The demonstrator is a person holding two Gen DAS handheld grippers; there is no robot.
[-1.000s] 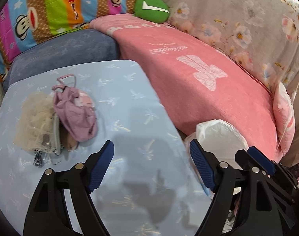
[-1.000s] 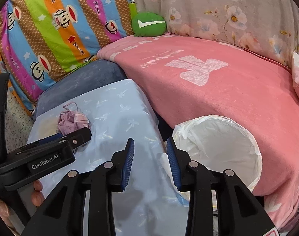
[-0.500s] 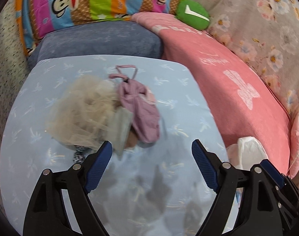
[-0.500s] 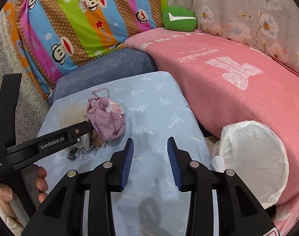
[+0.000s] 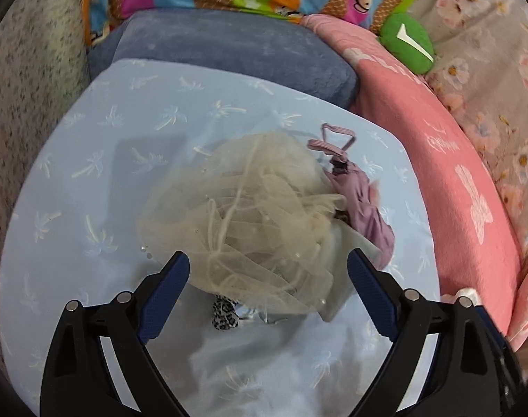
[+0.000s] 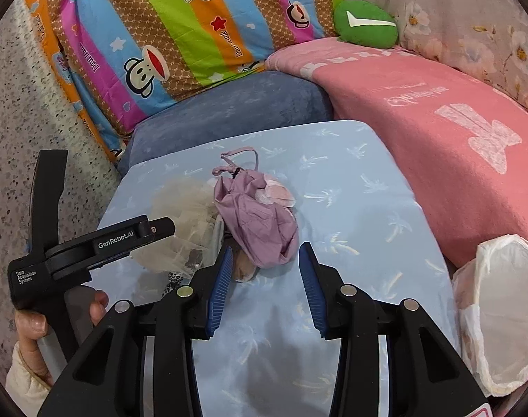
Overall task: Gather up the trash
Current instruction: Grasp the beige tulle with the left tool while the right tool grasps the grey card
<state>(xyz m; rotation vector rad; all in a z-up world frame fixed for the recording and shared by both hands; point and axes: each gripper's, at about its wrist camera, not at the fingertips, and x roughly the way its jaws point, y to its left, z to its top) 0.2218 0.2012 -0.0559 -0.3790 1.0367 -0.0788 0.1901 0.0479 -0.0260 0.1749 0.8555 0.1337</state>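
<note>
Cream tulle bundle, crumpled and dotted with small pearl beads, lies near the middle of a pale blue counter printed with white palm trees. Touching its right side: a mauve fabric pouch with a striped drawstring loop at its far end and a pale pink piece just beside it. Under the near edge of the tulle: a leopard-print scrap and a flat grey-white piece, both only partly visible. Left gripper: jaws wide and opening, pads on either side of the tulle's near edge, not pressing on it. Right gripper: jaws partly apart and opening, with the near end of the mauve pouch between the tips, pads clear of it. A hand holds the left gripper's handle at lower left of the right wrist view. White bag-lined bin: off the counter's right edge, mouth open, well apart from the pile. Surroundings: blue-grey cushion behind the counter, pink blanket to the right, striped monkey-print pillow, green cushion with a white tick.
</note>
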